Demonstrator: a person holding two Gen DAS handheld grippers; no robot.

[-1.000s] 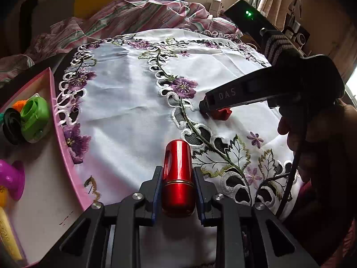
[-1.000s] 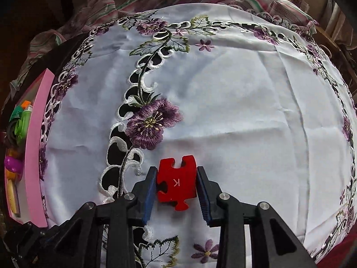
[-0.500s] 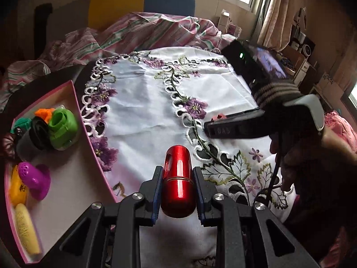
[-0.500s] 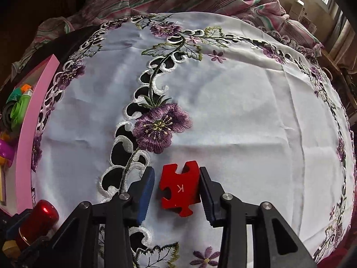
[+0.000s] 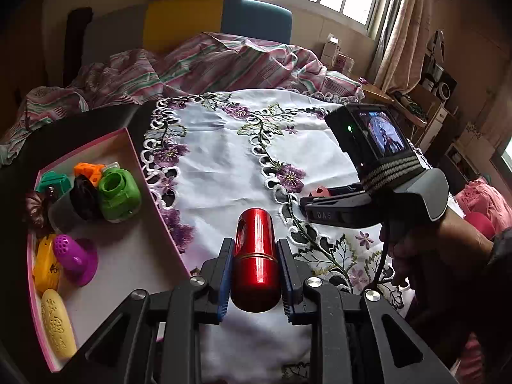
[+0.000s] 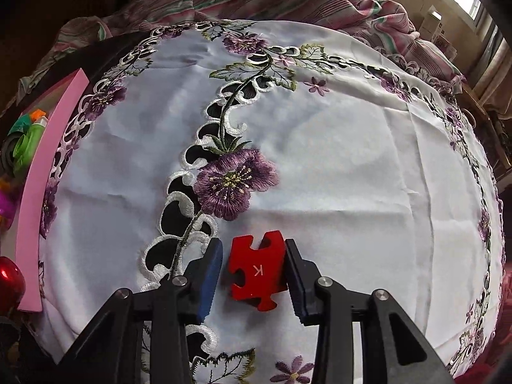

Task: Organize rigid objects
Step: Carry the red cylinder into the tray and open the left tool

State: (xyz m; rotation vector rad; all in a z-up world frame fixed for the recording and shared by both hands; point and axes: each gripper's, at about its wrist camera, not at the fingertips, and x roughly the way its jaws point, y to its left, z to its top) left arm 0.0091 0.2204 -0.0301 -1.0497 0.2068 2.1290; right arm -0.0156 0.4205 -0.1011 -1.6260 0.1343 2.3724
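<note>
Left claw (image 5: 255, 268) pinching a red canister (image 5: 255, 257) above the embroidered tablecloth (image 5: 224, 166), just right of the pink tray (image 5: 153, 192) of toys. Right claw (image 6: 252, 270) spread, straddling a red puzzle piece (image 6: 257, 272); right pad touching it, left pad apart.

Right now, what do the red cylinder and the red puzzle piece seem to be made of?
Red cylinder: probably metal, perhaps anodised or lacquered; its glossy surface shows sharp bright reflections. It sits between the left gripper fingers.

Red puzzle piece: matte, flat and thick-edged with a white printed K; likely painted wood or foam, hard to tell.
</note>
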